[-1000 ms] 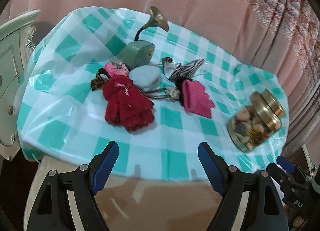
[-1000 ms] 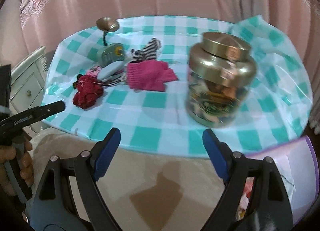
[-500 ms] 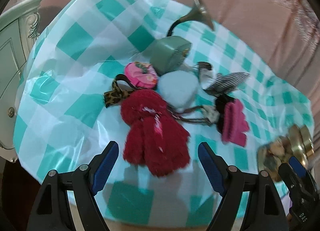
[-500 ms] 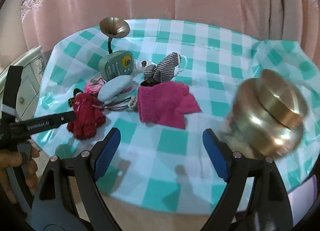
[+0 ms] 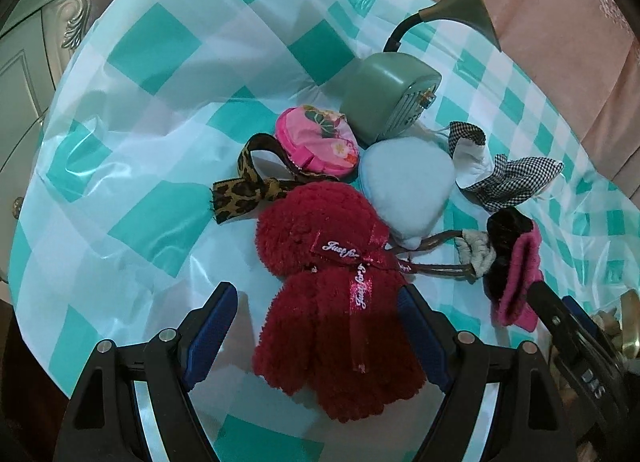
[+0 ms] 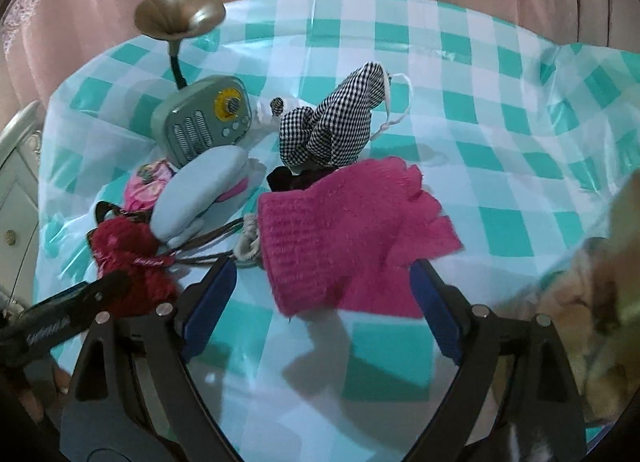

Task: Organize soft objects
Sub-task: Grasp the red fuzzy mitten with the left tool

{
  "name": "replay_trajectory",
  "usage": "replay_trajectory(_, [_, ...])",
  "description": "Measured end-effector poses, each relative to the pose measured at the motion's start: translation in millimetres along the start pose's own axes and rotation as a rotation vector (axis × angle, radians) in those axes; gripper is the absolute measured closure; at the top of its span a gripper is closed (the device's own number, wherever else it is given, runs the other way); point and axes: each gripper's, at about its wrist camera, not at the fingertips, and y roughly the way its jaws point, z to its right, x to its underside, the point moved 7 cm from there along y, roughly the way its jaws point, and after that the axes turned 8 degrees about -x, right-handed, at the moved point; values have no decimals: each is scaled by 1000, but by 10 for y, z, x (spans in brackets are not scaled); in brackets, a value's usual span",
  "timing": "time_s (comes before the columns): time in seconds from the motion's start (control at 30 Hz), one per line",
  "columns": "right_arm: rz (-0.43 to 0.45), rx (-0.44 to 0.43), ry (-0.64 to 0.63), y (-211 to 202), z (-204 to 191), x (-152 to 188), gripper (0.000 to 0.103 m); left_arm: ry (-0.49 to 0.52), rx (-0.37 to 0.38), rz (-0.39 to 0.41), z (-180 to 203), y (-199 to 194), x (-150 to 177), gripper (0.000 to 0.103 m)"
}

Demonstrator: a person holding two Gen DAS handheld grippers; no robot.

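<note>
A fluffy dark red toy (image 5: 332, 294) with a ribbon lies on the checked tablecloth (image 5: 132, 150). My left gripper (image 5: 316, 326) is open, its jaws on either side of the toy's lower half. A pink knitted glove (image 6: 344, 238) lies in front of my right gripper (image 6: 324, 306), which is open with the glove's near edge between its jaws. A light blue soft pad (image 5: 408, 186), a pink flowered pouch (image 5: 320, 142), a leopard ribbon (image 5: 244, 190) and a black-and-white checked cloth (image 6: 332, 122) lie around them. The red toy also shows in the right wrist view (image 6: 128, 258).
A green radio with a brass horn (image 6: 204, 122) stands behind the pile. A blurred jar (image 6: 588, 302) is close at the right. A white cabinet (image 5: 24, 74) stands left of the table. Pink curtains hang behind.
Both grippers have moved forward and down over the table. The left one now straddles the red toy, the right one has reached the pink glove. The jar has slid to the right edge.
</note>
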Motion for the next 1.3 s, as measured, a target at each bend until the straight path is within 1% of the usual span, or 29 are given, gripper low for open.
replay_trajectory(0.23, [-6, 21, 9, 254, 38, -32, 10, 20, -9, 15, 38, 41, 11, 20])
replay_trajectory(0.3, [-1, 20, 31, 282, 112, -27, 10, 28, -9, 21, 45, 47, 23, 21])
replay_trajectory(0.33, [-2, 21, 42, 292, 151, -19, 10, 31, -8, 24, 52, 47, 34, 24])
replay_trajectory(0.37, [1, 9, 62, 289, 199, -6, 13, 35, -8, 29, 57, 43, 44, 32])
replay_trajectory(0.4, [2, 4, 72, 288, 222, 0, 21, 37, -2, 35, 60, 34, 52, 41])
replay_trajectory(0.43, [1, 3, 79, 285, 241, 10, 27, 39, 3, 39, 66, 22, 57, 45])
replay_trajectory(0.47, [-1, 1, 85, 285, 263, 22, 39, 46, 16, 46, 85, 4, 64, 50])
replay_trajectory(0.5, [-3, -3, 91, 287, 276, 34, 46, 53, 25, 48, 105, -3, 70, 52])
replay_trajectory(0.67, [25, -29, 115, 199, 295, 70, 50, 51, 42, 67, 108, -43, 84, 60])
replay_trajectory(0.73, [38, -39, 116, 149, 289, 71, 56, 35, 60, 72, 84, -67, 88, 61])
replay_trajectory(0.77, [46, -40, 112, 109, 284, 74, 57, 28, 65, 73, 73, -78, 95, 62])
replay_trajectory(0.83, [60, -50, 103, 50, 262, 77, 68, 21, 78, 74, 63, -97, 109, 63])
replay_trajectory(0.87, [62, -52, 91, 22, 242, 80, 76, 18, 82, 76, 60, -107, 112, 63])
replay_trajectory(0.9, [63, -52, 80, 6, 224, 86, 77, 16, 85, 77, 55, -115, 117, 63])
replay_trajectory(1.0, [53, -33, 69, 16, 222, 94, 77, 14, 88, 76, 57, -116, 121, 63])
replay_trajectory(1.03, [48, -25, 72, 24, 228, 95, 74, 14, 90, 77, 54, -117, 122, 63])
replay_trajectory(1.07, [39, -6, 76, 40, 243, 97, 57, 13, 91, 78, 52, -119, 124, 63])
replay_trajectory(1.1, [38, 2, 82, 42, 260, 104, 32, 12, 91, 78, 51, -117, 124, 63])
replay_trajectory(1.13, [43, 7, 91, 45, 282, 98, 24, 12, 91, 77, 50, -112, 125, 63])
replay_trajectory(1.2, [60, 3, 95, 62, 310, 63, 24, 12, 91, 78, 51, -109, 128, 63])
replay_trajectory(1.23, [61, 2, 96, 71, 320, 53, 27, 13, 90, 78, 52, -109, 130, 63])
replay_trajectory(1.27, [57, 7, 99, 90, 338, 49, 42, 15, 89, 78, 53, -108, 131, 63])
replay_trajectory(1.3, [39, -2, 104, 124, 346, 61, 54, 16, 89, 77, 56, -102, 129, 63])
